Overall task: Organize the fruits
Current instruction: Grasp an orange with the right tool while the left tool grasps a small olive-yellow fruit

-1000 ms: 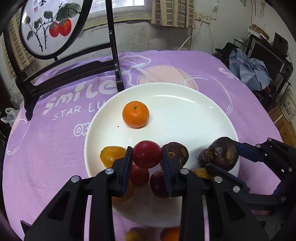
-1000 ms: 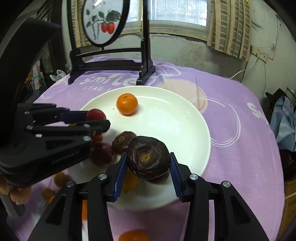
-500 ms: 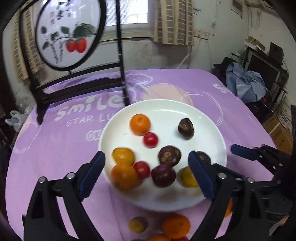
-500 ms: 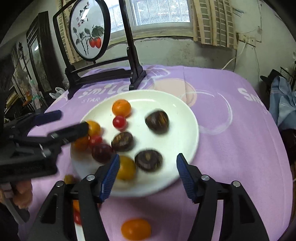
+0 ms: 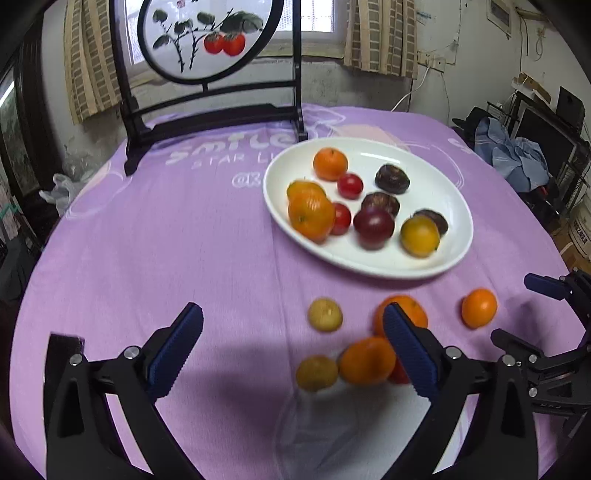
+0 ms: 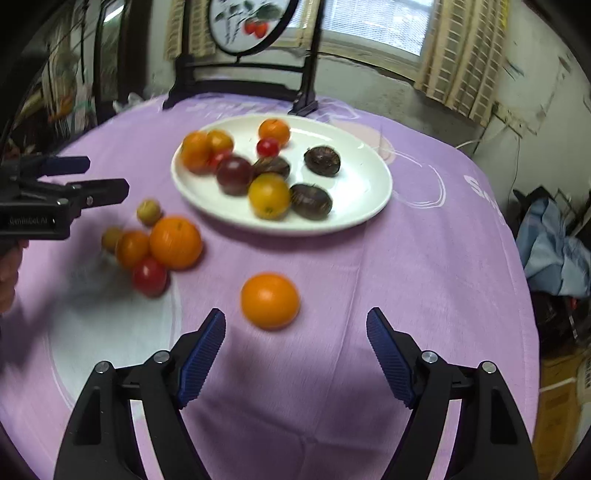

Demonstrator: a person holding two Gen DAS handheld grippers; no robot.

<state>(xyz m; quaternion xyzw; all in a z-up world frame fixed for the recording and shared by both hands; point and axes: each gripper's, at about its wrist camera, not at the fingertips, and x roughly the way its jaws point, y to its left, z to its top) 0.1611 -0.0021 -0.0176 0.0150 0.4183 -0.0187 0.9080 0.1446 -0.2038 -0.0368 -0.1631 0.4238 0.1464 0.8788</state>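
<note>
Both grippers have pulled back from the plate since a second ago, when the left one pinched a red tomato and the right one a dark fruit; both fruits now lie on the plate. Nearest the camera, the left gripper (image 5: 291, 345) hangs over the purple tablecloth (image 5: 166, 240) with its jaws opening wide and nothing pressed between them. The right gripper (image 6: 295, 350) is likewise empty, its jaws opening. Just beyond the right gripper's tips sits a lone orange (image 6: 269, 300) on the cloth. To its left, a loose cluster lies on the cloth: a large orange (image 6: 176, 242), a smaller orange (image 6: 132, 248), a red tomato (image 6: 149, 276) and two small yellowish fruits (image 6: 149, 211). Farther back stands the white plate (image 5: 424, 266), holding oranges, small red tomatoes, a yellow fruit (image 5: 420, 236), a purple-red fruit (image 5: 373, 223) and three dark brown fruits (image 5: 392, 178). Behind the plate, at the cloth's far edge, stands a black frame with a round painted screen (image 5: 207, 33).
</note>
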